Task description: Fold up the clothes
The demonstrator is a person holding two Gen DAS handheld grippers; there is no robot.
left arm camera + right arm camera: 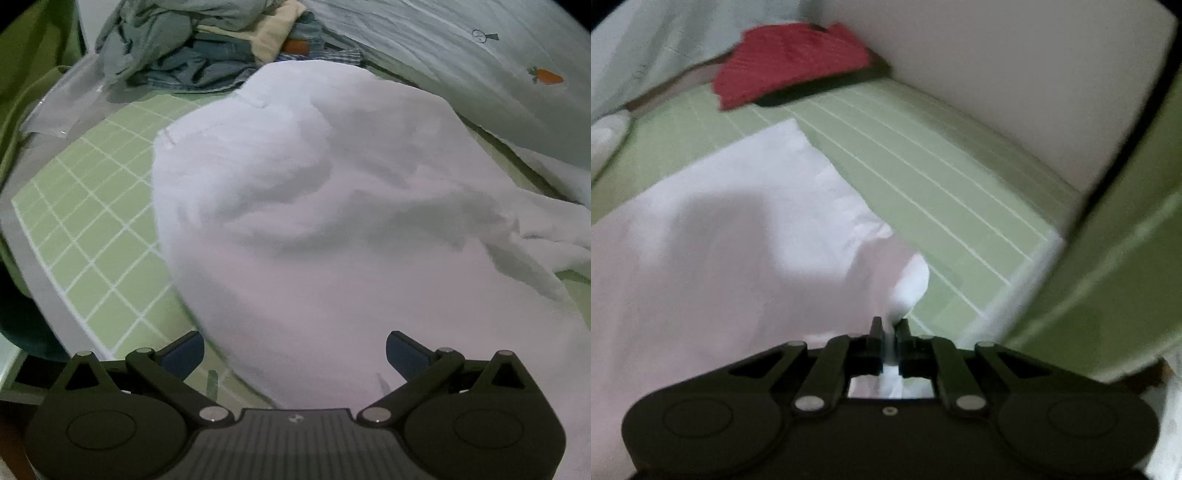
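Green grid mat w/ a clothes pile at the back carries my white garment, its edge pinched in my right gripper prob. for a fold, while my left gripper hangs wide above it, holding nothing.

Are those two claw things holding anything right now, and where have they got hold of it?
The right gripper is shut on the white garment, pinching a bunched bit of its edge. The left gripper is open above the cloth, holding nothing.
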